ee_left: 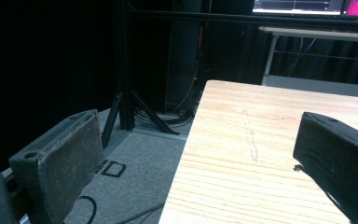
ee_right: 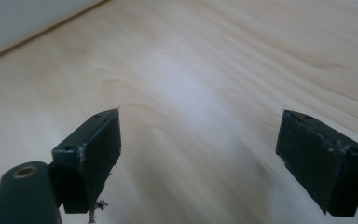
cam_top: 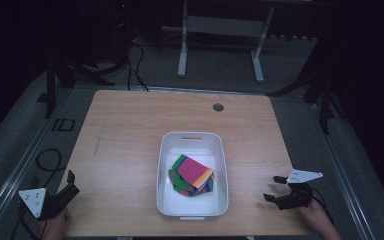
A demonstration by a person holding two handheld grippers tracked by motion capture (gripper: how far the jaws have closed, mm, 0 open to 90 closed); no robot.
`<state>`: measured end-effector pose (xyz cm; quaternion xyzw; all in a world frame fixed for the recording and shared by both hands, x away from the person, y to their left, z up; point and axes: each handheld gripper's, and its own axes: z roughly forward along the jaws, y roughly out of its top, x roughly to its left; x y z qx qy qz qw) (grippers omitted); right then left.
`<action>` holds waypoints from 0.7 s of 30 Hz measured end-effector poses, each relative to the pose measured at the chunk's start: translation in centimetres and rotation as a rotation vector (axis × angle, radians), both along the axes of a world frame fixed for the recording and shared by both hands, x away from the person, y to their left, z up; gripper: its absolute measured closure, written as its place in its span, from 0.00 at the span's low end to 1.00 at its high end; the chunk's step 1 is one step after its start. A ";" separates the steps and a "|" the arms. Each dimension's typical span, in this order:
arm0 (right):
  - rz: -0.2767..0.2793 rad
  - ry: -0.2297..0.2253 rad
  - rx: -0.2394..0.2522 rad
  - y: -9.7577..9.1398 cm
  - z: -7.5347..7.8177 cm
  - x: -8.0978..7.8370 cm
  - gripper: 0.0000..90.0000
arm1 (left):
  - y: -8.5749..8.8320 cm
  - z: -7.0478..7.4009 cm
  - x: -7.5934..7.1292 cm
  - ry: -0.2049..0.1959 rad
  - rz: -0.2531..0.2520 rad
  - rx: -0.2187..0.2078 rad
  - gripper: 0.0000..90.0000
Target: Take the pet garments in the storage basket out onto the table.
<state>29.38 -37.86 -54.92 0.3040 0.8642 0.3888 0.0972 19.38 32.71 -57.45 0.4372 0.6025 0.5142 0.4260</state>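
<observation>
A dark room surrounds a pale wooden table point(cam_top: 130, 125), lit from above, with stands and cables on the floor behind it. The cloths point(cam_top: 192, 176), a folded stack in pink, green, yellow and blue stripes, lie in a white bin point(cam_top: 166, 165) at the near middle of the table, toward its front half. Both grippers are well apart from them, one on each side.

The likely trouble lies in the stack: a pinch at the top corner could take one layer and drag the rest askew, or a jaw could catch the bin wall and shove the bin across the smooth wood.

The left gripper point(cam_top: 69, 186) sits at the near left corner, jaws spread wide and pointing forward past the table's left edge, the hand point(cam_top: 56, 226) low behind it. The right gripper point(cam_top: 276, 189) hovers at the near right, jaws also spread, aimed left toward the bin and holding nothing.
</observation>
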 end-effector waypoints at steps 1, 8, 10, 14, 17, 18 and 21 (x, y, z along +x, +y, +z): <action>0.025 0.009 -0.003 0.5 0.1 0.0 0.15 | 0.0 0.0 0.0 0.000 0.000 0.000 0.02; 0.152 0.036 -0.002 3.6 1.4 0.2 0.15 | 0.0 0.0 0.0 -0.001 -0.001 -0.002 0.02; 0.177 0.022 -0.004 4.5 1.8 0.2 0.15 | 0.0 0.0 0.0 -0.001 -0.002 -0.002 0.02; 0.217 0.032 0.020 6.0 2.9 0.4 0.15 | 0.0 0.0 0.0 -0.002 -0.002 -0.004 0.02; 0.245 0.027 0.028 7.1 3.8 0.5 0.15 | 0.1 0.0 0.0 -0.002 -0.002 -0.005 0.02; 0.253 0.024 0.029 7.5 4.1 0.5 0.15 | 0.1 0.0 0.0 -0.003 -0.003 -0.005 0.02; 0.265 0.017 0.037 8.6 5.3 0.5 0.15 | 0.1 0.0 0.0 -0.004 -0.003 -0.005 0.02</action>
